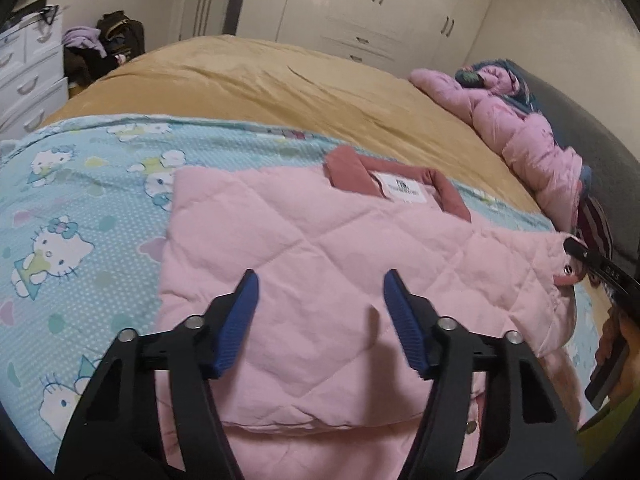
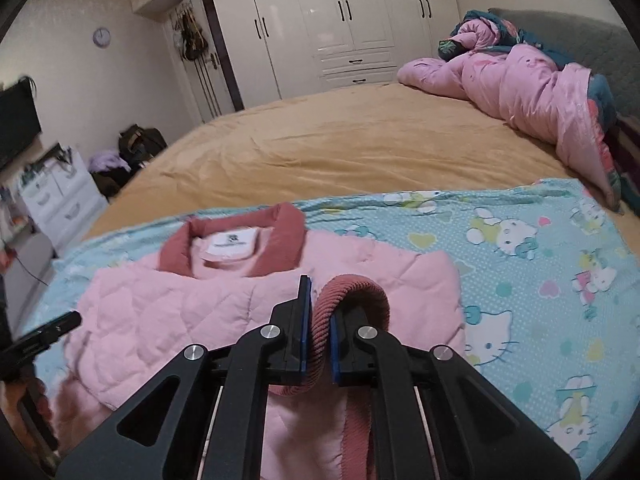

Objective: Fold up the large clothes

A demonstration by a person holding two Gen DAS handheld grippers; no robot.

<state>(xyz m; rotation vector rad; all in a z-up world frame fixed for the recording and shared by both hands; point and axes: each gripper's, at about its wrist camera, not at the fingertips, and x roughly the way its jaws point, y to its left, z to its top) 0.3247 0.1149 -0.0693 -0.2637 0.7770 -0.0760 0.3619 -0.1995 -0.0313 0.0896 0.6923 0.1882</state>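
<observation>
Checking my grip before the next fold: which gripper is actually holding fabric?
The right gripper: it is shut on the jacket's ribbed dark-pink cuff. The left gripper stands open above the pink quilted jacket, nothing pinched.

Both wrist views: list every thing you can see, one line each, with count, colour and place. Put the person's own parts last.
quilted jacket: one, pale pink with a dusty-rose collar, flat on the cartoon-cat sheet
ribbed cuff: one, dusty rose, pinched in the right gripper
cartoon-cat sheet: one, light blue, over the near part of the bed
bed cover: one, tan
bunched quilt: one, pink with teal, by the grey headboard
wardrobe: one, white, far wall
drawer unit: one, white, left of the bed
wall clock: one, purple rim
left gripper: black with blue pads, open above the jacket
right gripper: black, shut on the cuff
</observation>
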